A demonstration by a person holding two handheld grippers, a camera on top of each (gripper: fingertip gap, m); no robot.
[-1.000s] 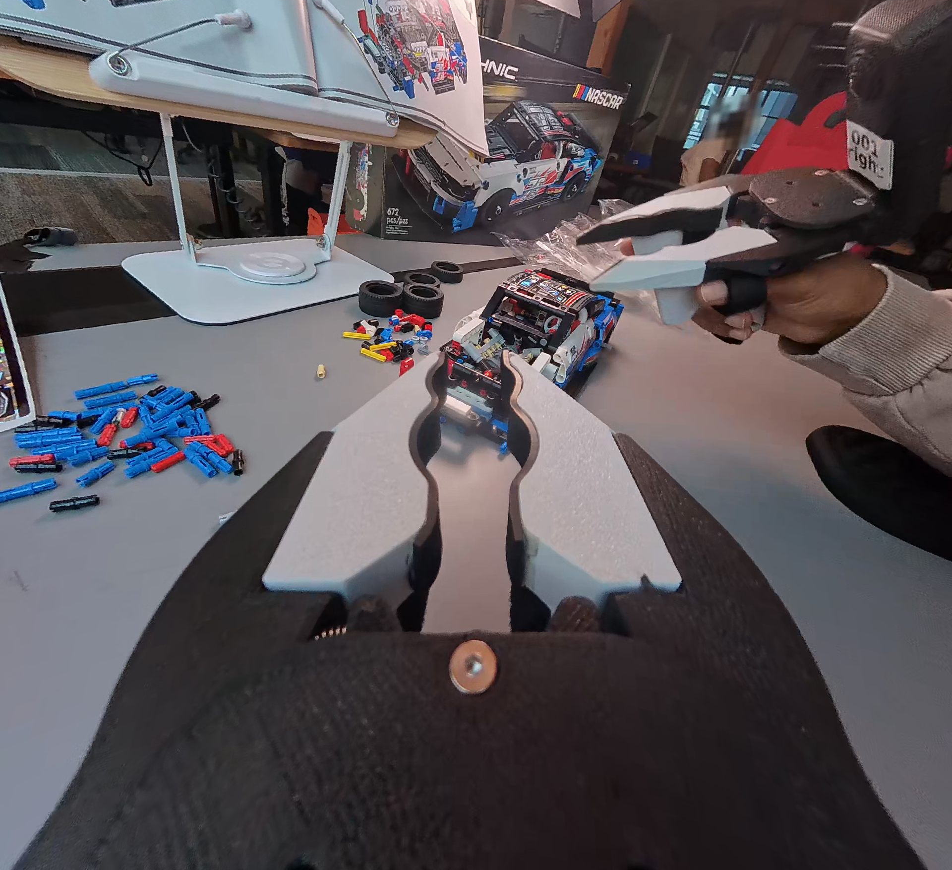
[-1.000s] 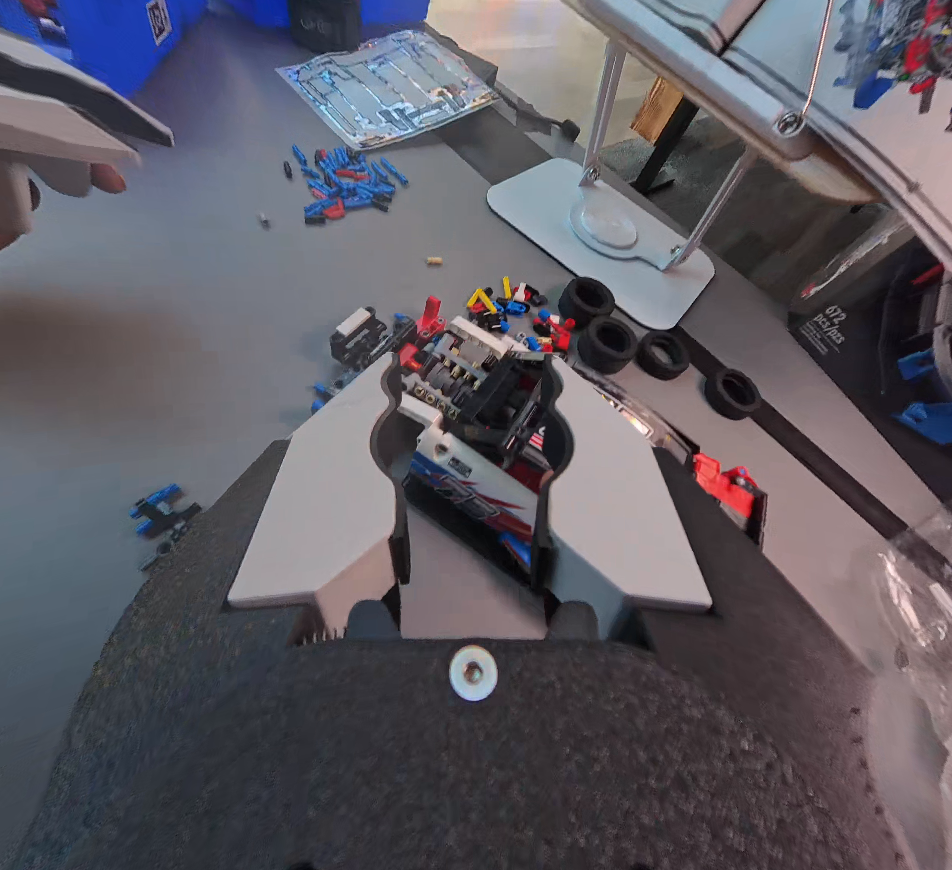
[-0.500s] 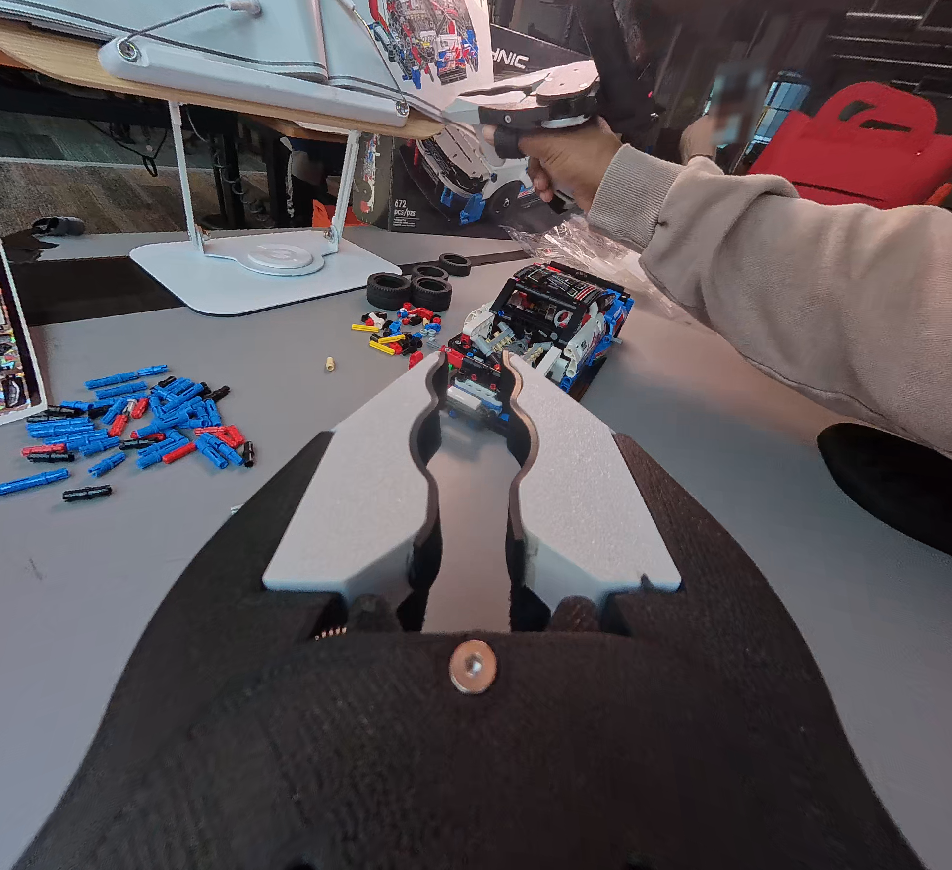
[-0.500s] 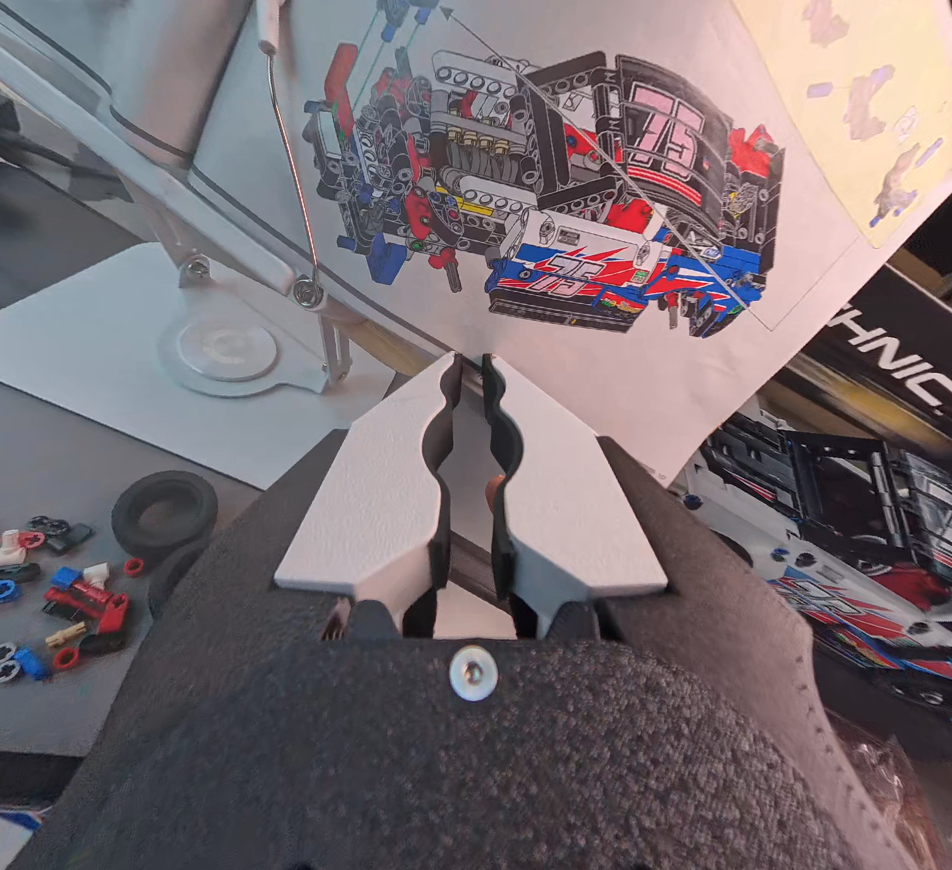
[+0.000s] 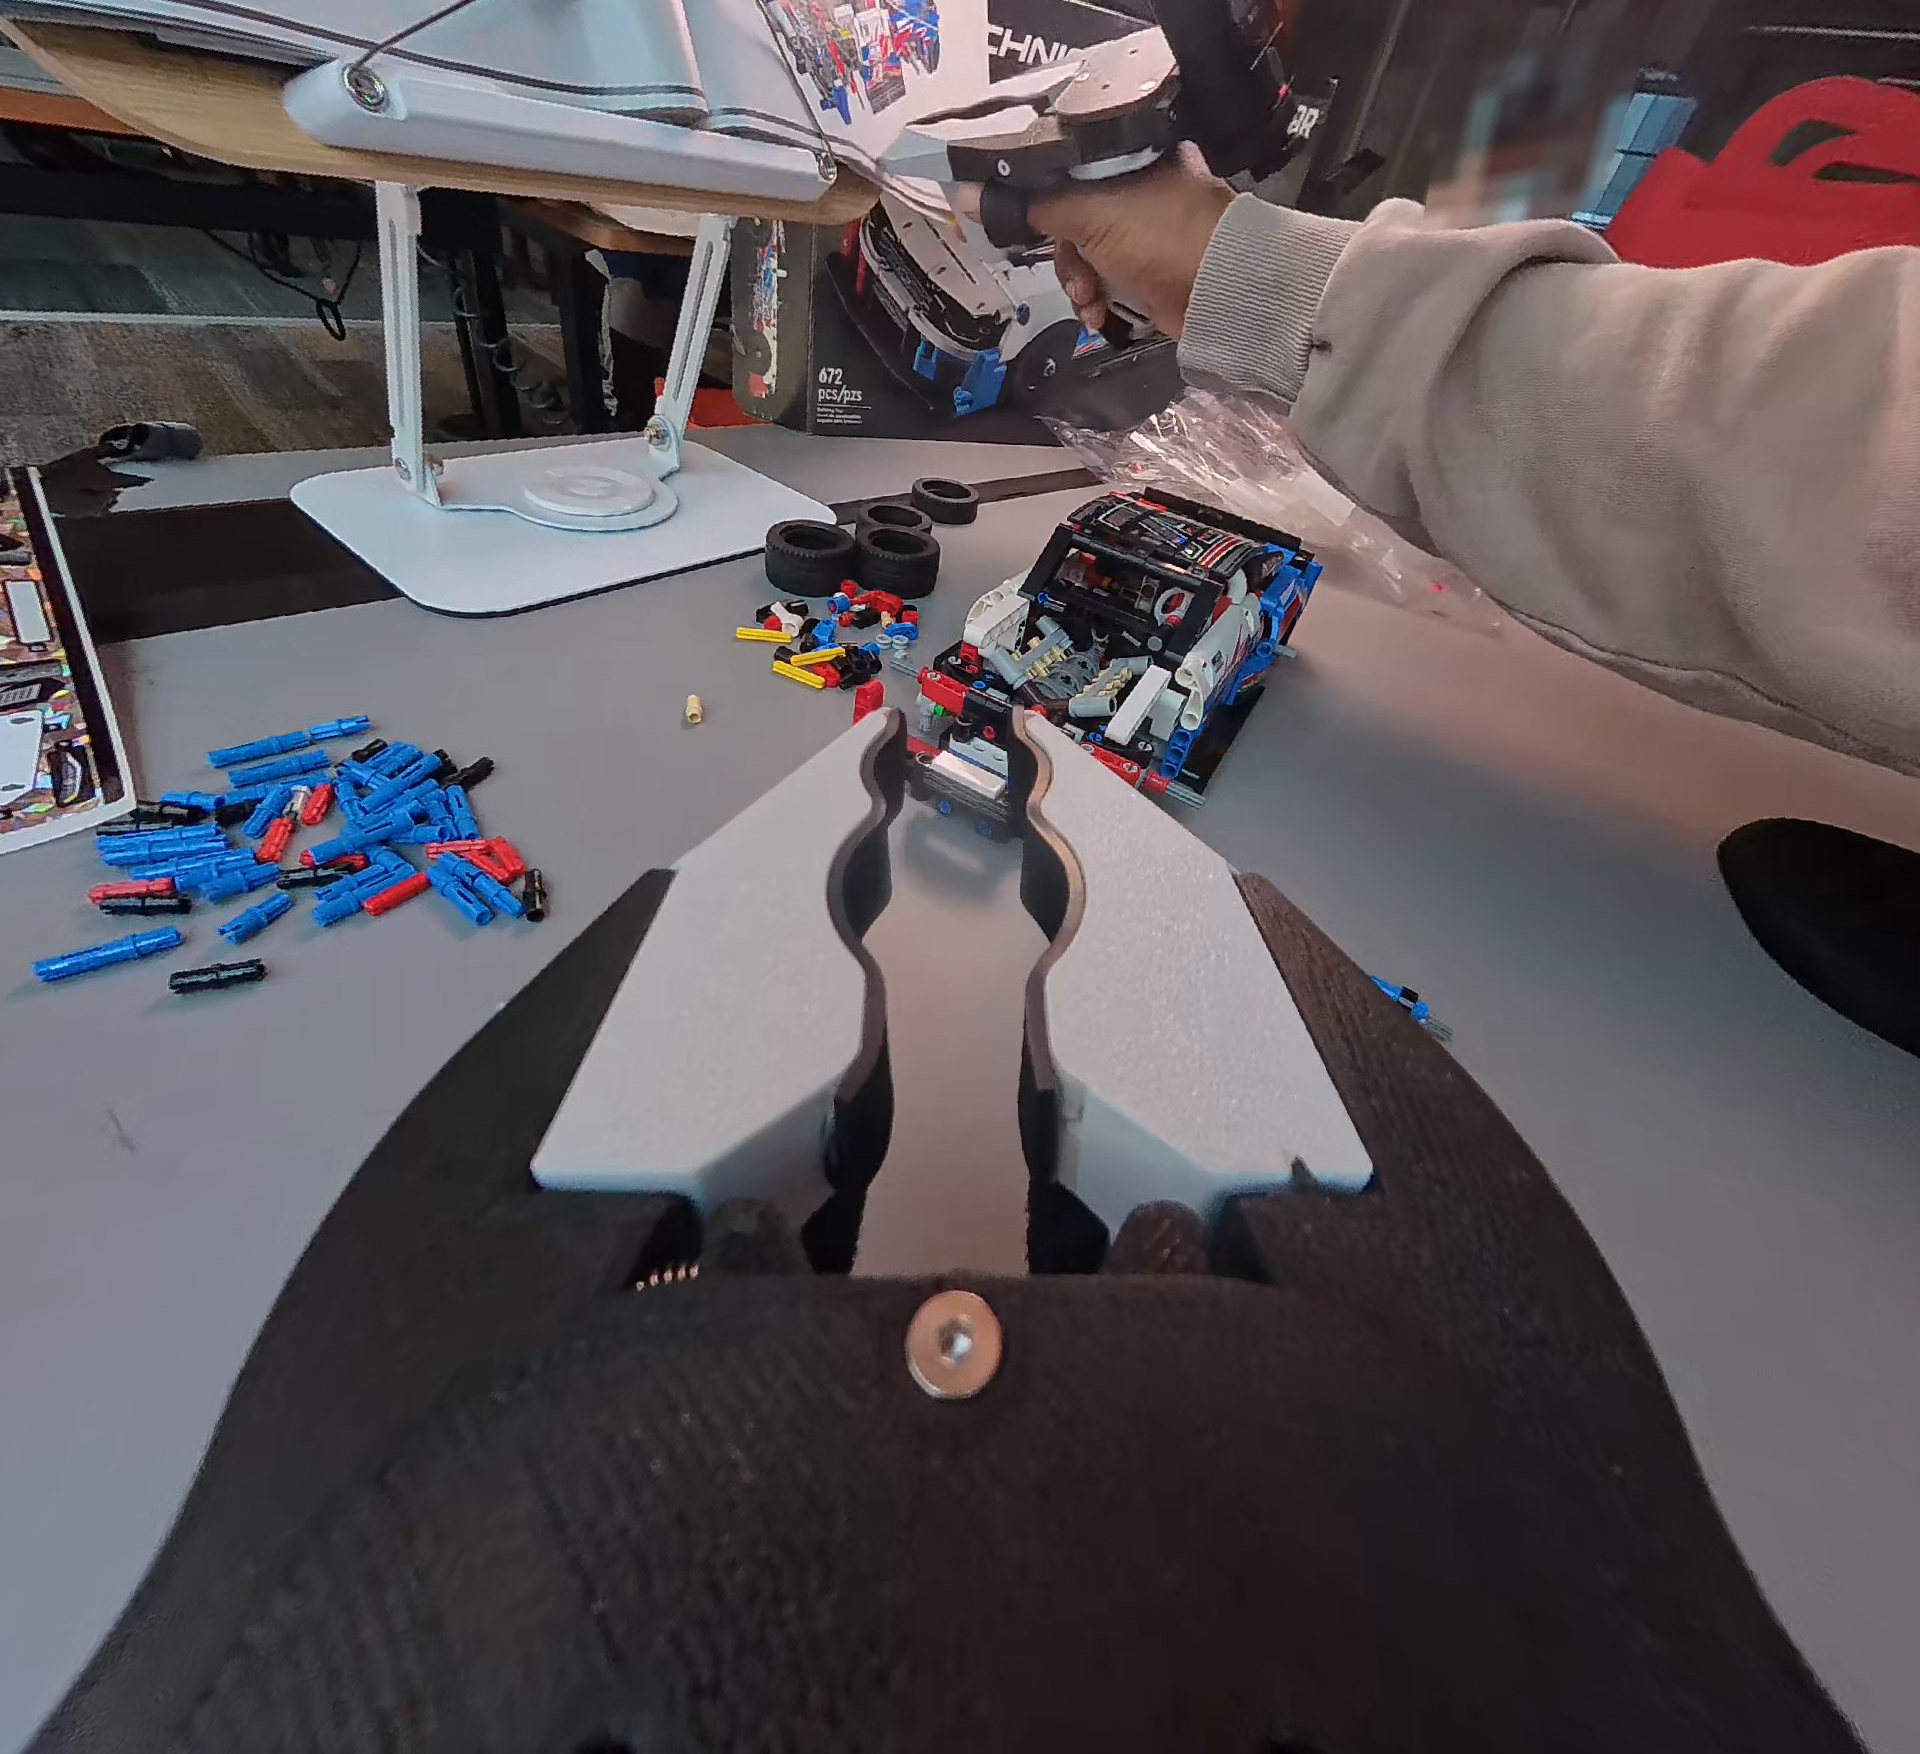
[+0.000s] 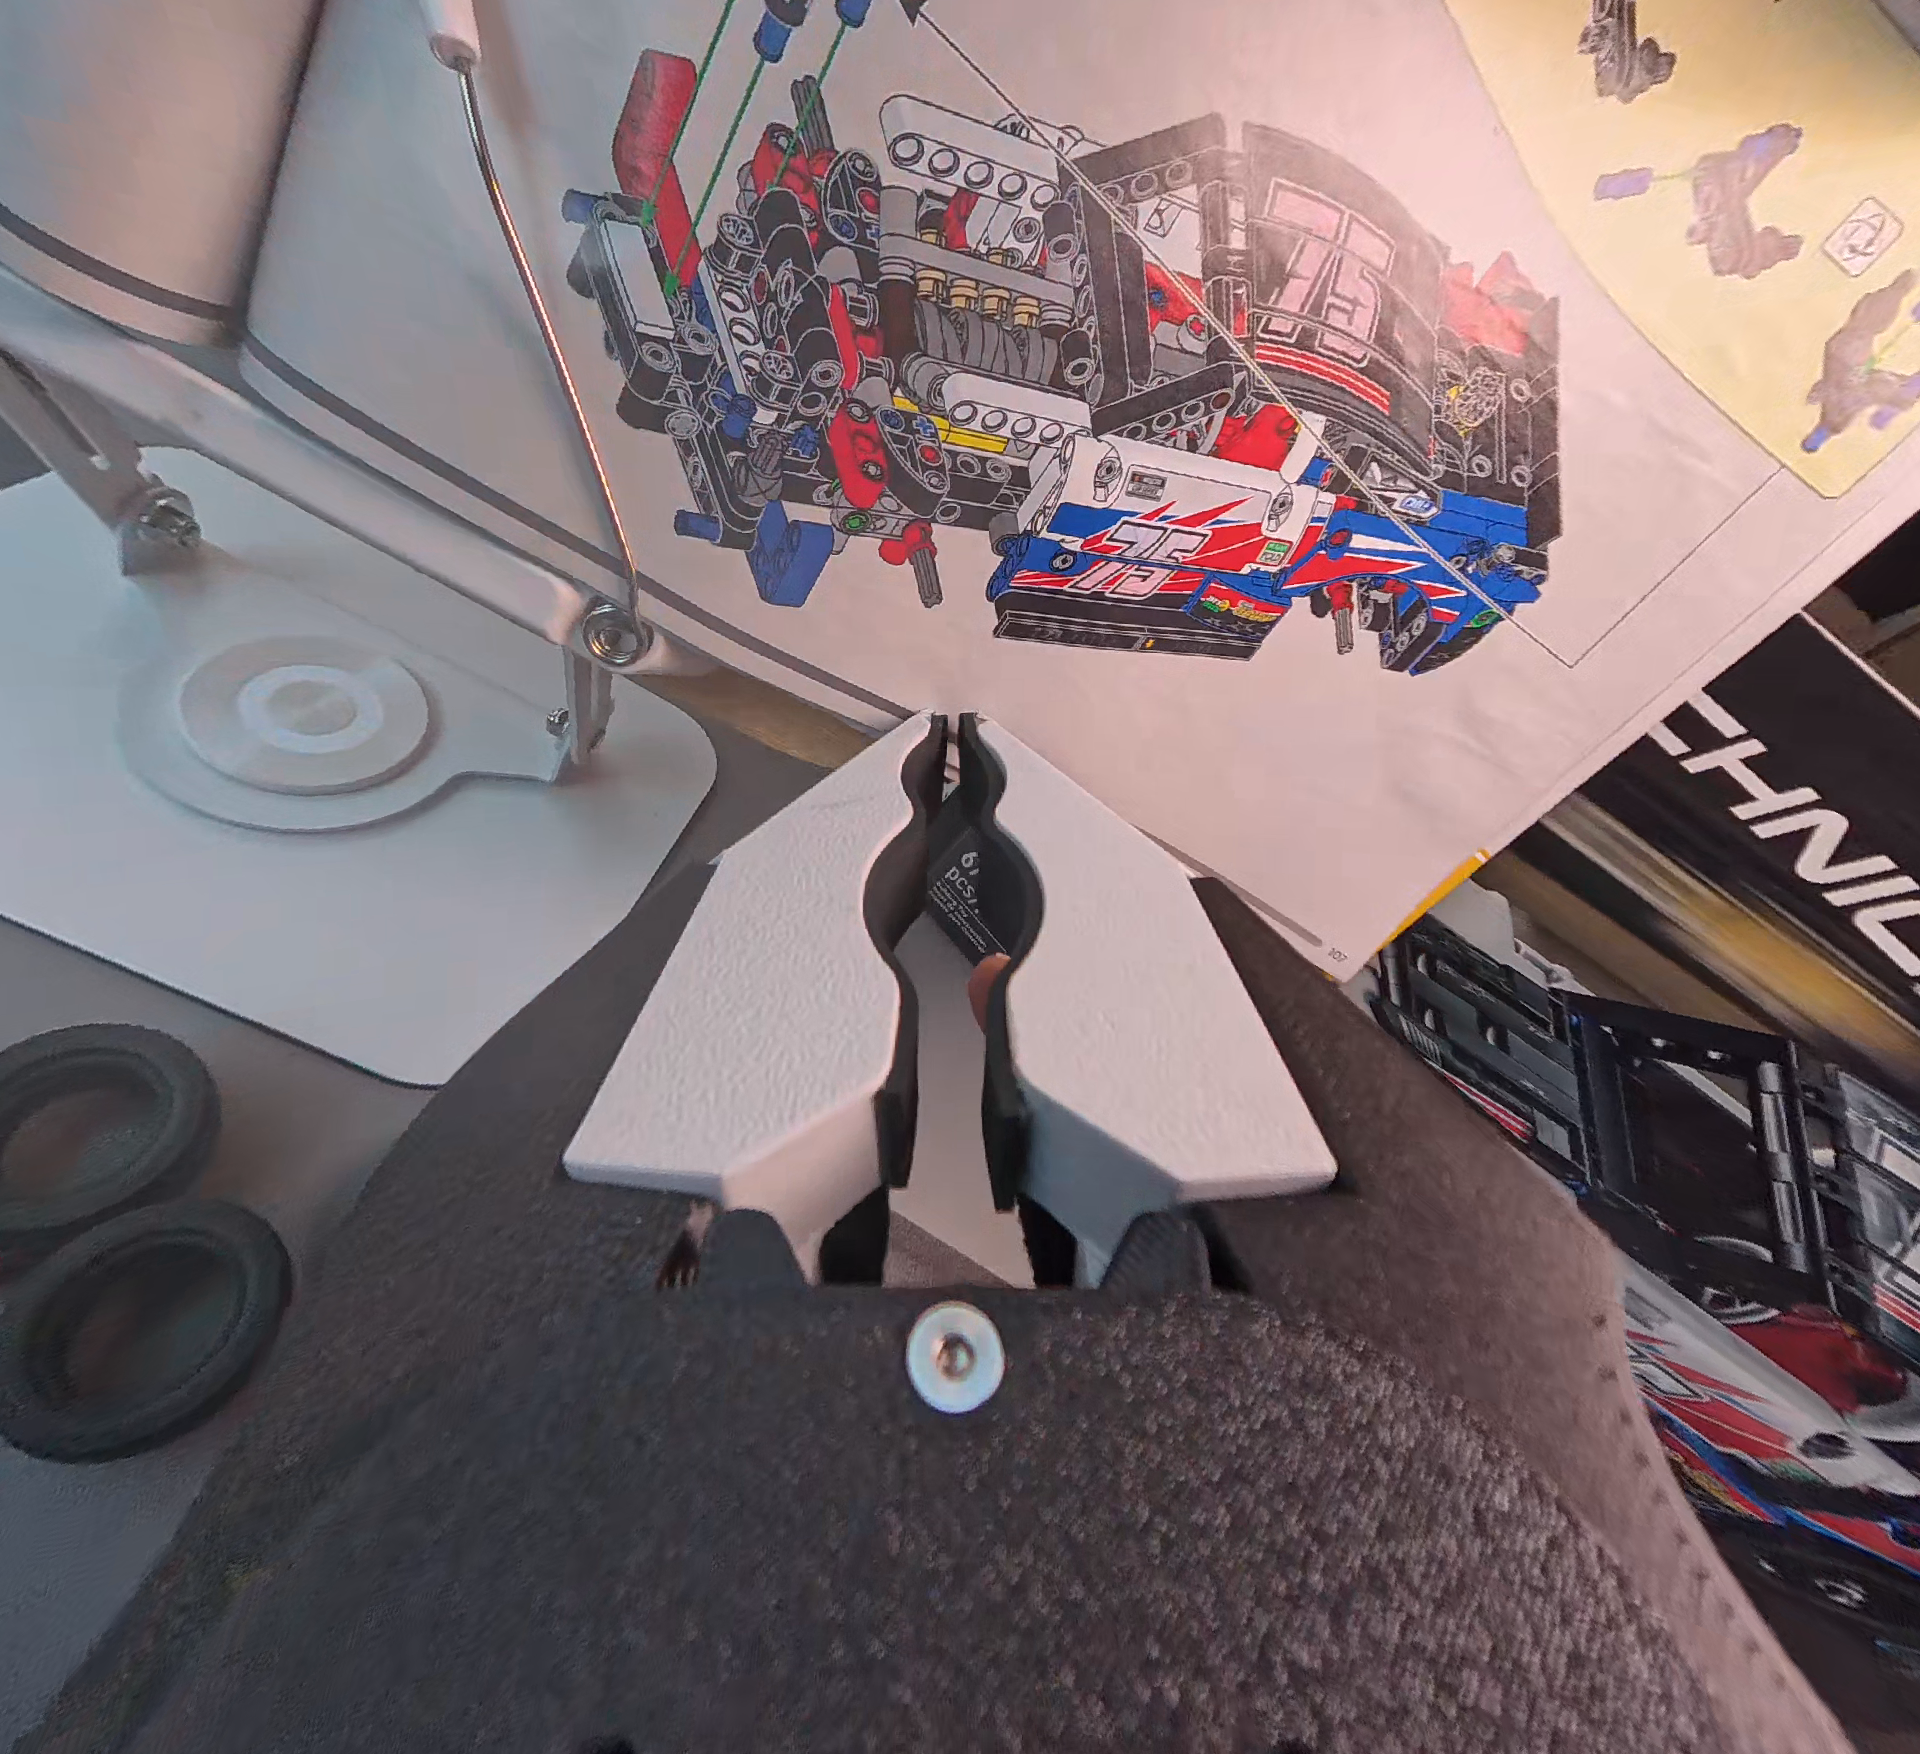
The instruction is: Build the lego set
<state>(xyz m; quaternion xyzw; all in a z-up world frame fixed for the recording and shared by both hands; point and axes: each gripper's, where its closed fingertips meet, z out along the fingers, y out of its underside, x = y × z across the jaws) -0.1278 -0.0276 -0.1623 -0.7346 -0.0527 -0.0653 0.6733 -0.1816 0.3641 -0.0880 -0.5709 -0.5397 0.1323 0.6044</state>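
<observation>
Raised from above the half-built red, white and blue toy car, right gripper nips the printed instruction page's lower edge, jaws nearly closed; left gripper idles narrowly parted; best turned slowly, lest the paper tear.

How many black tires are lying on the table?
4, all loose near the stand's white base: two side by side in front, two behind them. More may be hidden.

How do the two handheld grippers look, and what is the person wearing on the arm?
Each gripper has two pale grey, wedge-shaped jaws with wavy black inner edges, on a black textured body with a silver screw. The left gripper and right gripper look alike. The right one has a black handle. The sleeve is beige with a ribbed cuff.
</observation>
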